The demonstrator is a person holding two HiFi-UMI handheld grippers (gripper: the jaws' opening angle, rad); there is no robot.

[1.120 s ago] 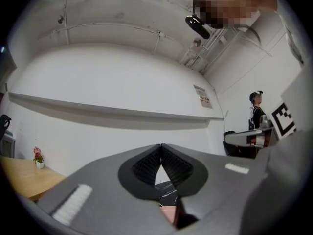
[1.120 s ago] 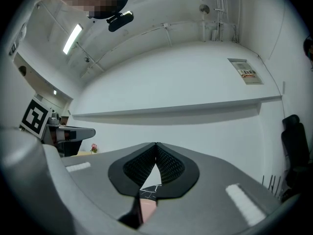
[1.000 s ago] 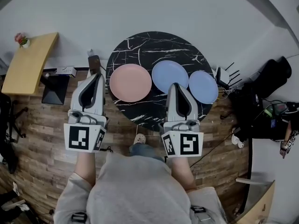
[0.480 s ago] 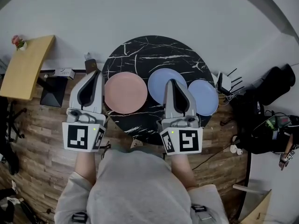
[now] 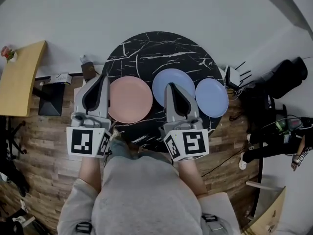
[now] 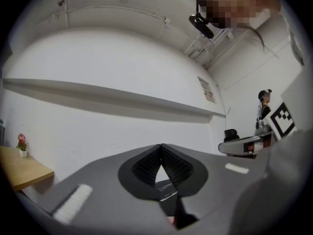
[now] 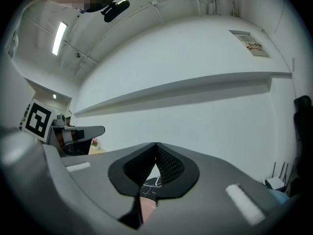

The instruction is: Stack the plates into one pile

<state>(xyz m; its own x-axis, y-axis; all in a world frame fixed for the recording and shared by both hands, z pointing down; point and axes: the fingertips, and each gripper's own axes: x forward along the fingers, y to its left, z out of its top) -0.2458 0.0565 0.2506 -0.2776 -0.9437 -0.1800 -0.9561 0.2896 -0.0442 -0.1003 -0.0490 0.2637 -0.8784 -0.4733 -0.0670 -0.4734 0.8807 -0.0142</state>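
Both sets of jaws pinched together, gripping nothing. Left gripper (image 5: 104, 77) sits beside round pink plate (image 5: 129, 99), right gripper (image 5: 170, 85) over larger round blue plate (image 5: 186, 81). Smaller blue plate (image 5: 212, 97) is rightmost. All unstacked on black marble round table (image 5: 146, 48). Wall notice (image 7: 254, 46) unreadable.

Small flower pot (image 5: 8, 53) sits on yellow table (image 5: 22, 82).

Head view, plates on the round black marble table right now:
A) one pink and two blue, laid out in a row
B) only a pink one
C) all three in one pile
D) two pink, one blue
A: the pink round plate, the larger blue round plate and the smaller blue round plate lie in a row across the round black marble table, not piled.
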